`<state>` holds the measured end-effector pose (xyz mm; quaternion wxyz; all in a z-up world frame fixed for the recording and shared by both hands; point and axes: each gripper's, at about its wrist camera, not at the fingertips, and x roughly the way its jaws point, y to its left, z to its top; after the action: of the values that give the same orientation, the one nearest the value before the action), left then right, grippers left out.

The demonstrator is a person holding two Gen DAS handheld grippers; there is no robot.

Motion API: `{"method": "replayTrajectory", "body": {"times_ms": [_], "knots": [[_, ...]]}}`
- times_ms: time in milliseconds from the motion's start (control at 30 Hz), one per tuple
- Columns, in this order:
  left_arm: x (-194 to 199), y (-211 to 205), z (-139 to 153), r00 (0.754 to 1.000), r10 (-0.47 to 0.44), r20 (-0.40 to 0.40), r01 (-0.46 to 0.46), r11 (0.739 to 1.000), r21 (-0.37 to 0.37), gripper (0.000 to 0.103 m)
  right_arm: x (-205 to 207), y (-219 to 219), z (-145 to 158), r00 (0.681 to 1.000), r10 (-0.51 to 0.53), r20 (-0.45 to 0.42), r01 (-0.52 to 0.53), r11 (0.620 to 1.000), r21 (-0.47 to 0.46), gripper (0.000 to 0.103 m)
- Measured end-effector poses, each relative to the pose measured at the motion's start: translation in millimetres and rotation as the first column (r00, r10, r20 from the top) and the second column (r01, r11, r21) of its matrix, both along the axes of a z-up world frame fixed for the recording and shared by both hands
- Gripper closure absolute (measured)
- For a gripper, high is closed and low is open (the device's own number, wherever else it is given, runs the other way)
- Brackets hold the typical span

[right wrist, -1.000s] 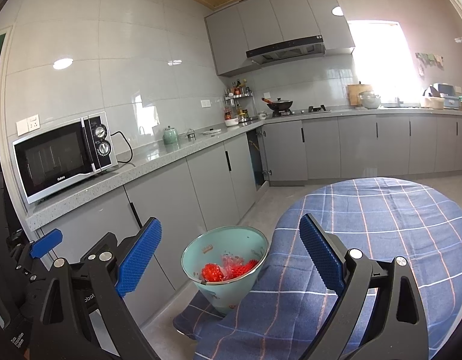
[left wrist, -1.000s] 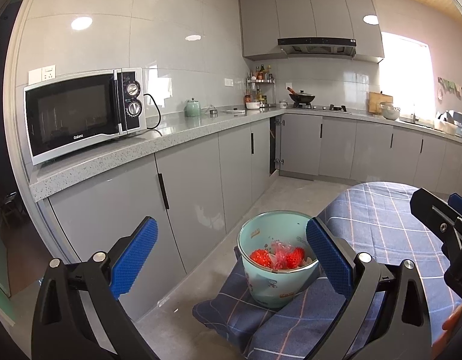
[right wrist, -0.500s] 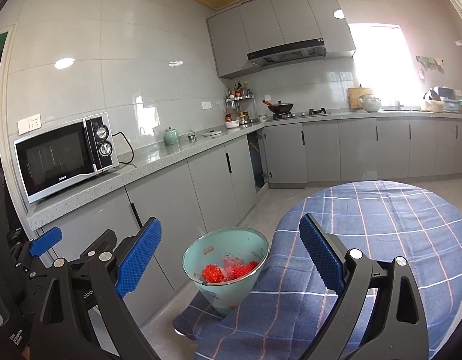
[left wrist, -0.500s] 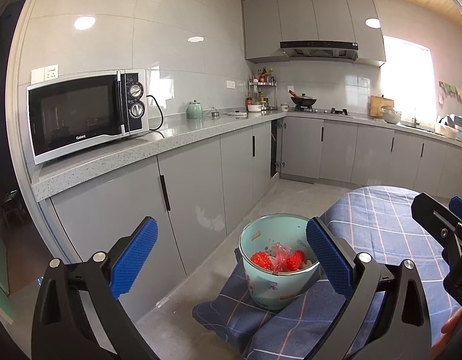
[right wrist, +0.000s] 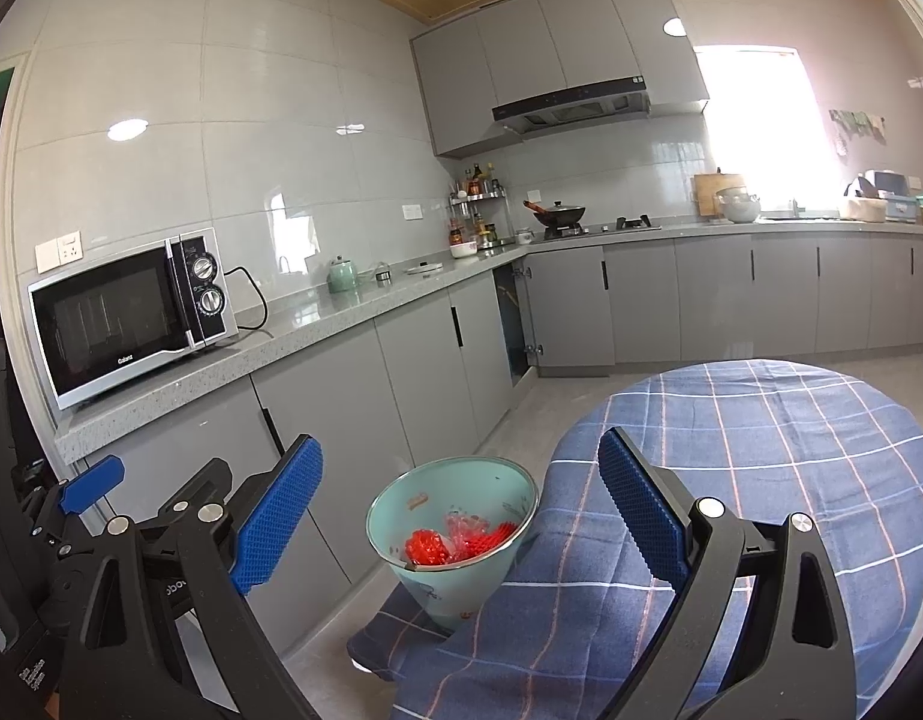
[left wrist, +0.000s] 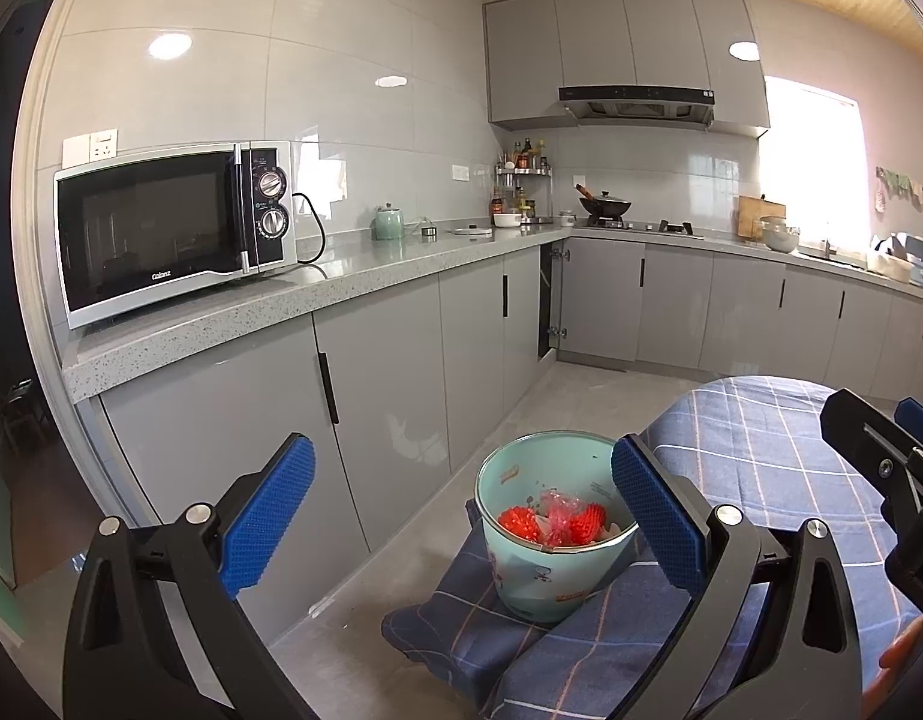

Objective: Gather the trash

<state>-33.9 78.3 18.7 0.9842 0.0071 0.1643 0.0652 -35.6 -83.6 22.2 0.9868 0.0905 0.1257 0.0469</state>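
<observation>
1. Landmark = bin (left wrist: pixel 554 546), pale green w/ cartoon print, standing upright at the edge of the plaid-clothed table (left wrist: pixel 761 438), where the cloth (right wrist: pixel 761 450) hangs toward the floor.
2. Trash (left wrist: pixel 548 519) sits inside bin: red crumpled bits plus a clear/pink wrapper, low in the bottom.
3. Left gripper (left wrist: pixel 461 516): fingers spread wide, nothing btwn them. Hangs above & in front of bin; left wrist view frames bin btwn the blue pads (left wrist: pixel 266 513), closer to the right-side one.
4. Right gripper (right wrist: pixel 461 513): fingers also spread wide, empty. Hovers over the table just right of bin; bin shows btwn its fingers in right wrist view.
5. Neither gripper touches bin or trash.
6. Each gripper's edge shows in the other's view, so they're side by side, near each other.
7. Behind bin, across a strip of floor (left wrist: pixel 581 396): grey cabinets (left wrist: pixel 401 372) under a speckled counter (left wrist: pixel 341 288).
8. On that counter, far left of bin: microwave (left wrist: pixel 173 228), plugged in. Further along: small green pot (left wrist: pixel 389 222).
9. Beyond bin, at far corner: wok (left wrist: pixel 605 204) on stove, hood (left wrist: pixel 635 99) above.
</observation>
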Motion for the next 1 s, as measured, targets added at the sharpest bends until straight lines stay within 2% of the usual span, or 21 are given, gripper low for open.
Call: {"method": "replayTrajectory", "body": {"times_ms": [267, 600, 1000], "knots": [[1.2, 2.4, 3.1, 1.000, -0.006, -0.010, 0.005, 1.000, -0.021, 0.005, -3.1, -0.3, 0.5, 1.000, -0.007, 0.009, 0.007, 1.000, -0.001, 0.011], [-1.1, 0.2, 4.1, 0.999, 0.025, 0.025, -0.025, 1.000, 0.014, 0.005, -8.0, -2.8, 1.5, 1.000, -0.019, 0.023, 0.019, 1.000, 0.006, 0.011], [-4.1, 1.3, 5.0, 0.999, 0.022, 0.026, -0.022, 1.000, 0.005, 0.005, -7.1, -1.9, 0.8, 1.000, -0.018, 0.015, 0.018, 1.000, 0.009, 0.011]]}}
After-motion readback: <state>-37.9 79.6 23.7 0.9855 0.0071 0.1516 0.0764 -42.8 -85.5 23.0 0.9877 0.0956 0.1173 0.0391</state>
